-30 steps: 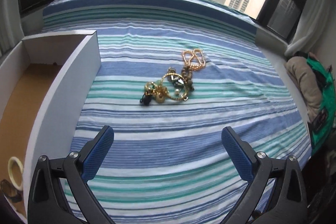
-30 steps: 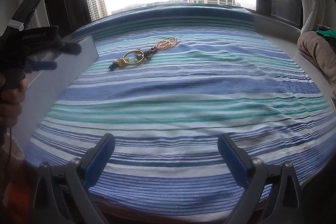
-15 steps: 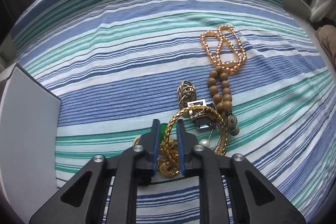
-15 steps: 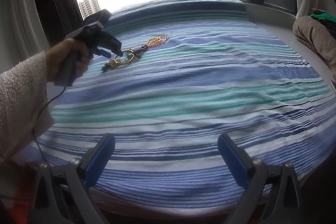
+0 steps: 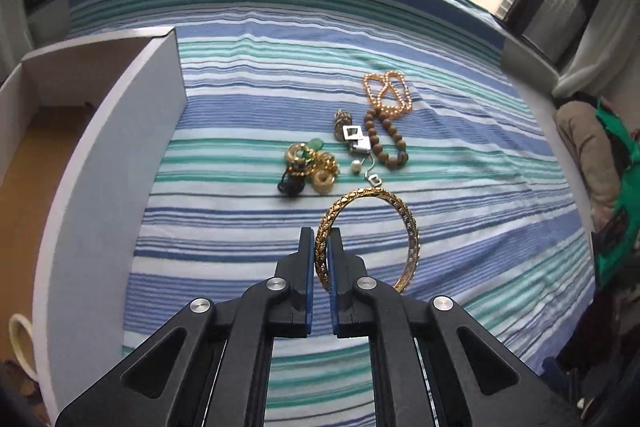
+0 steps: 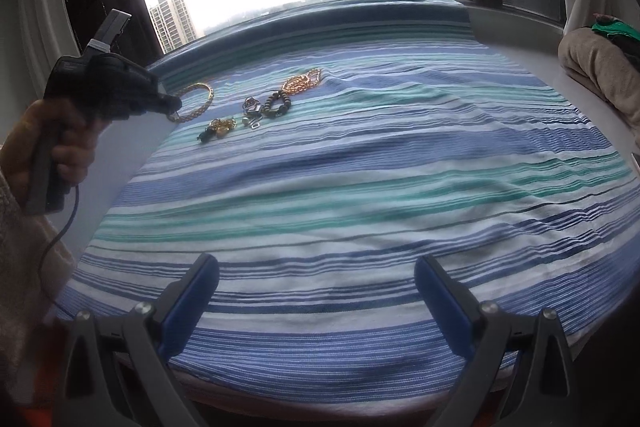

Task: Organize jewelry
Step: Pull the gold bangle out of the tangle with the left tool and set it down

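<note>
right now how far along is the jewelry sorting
Barely started. No jewelry shows in the visible part of the white box. In hand: the left gripper is shut on the gold bangle, lifted clear of the pile. Left: bead bracelets, charms and earrings on the striped cloth. The right gripper is open.

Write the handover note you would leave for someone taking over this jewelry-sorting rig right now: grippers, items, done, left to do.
Left gripper: shut on the gold bangle, lifted clear of the striped bedspread.
Right gripper: open, empty, low over the near edge of the bedspread.
Remaining pile, on the bedspread: gold bead chain, wooden bead bracelet, silver square earrings, pearl, cluster of gold rings with green and black pieces.
White box stands at the left; its visible part shows no jewelry.
Done: bangle picked out.
Left: place the bangle, probably in the box, then sort the rest.
</note>
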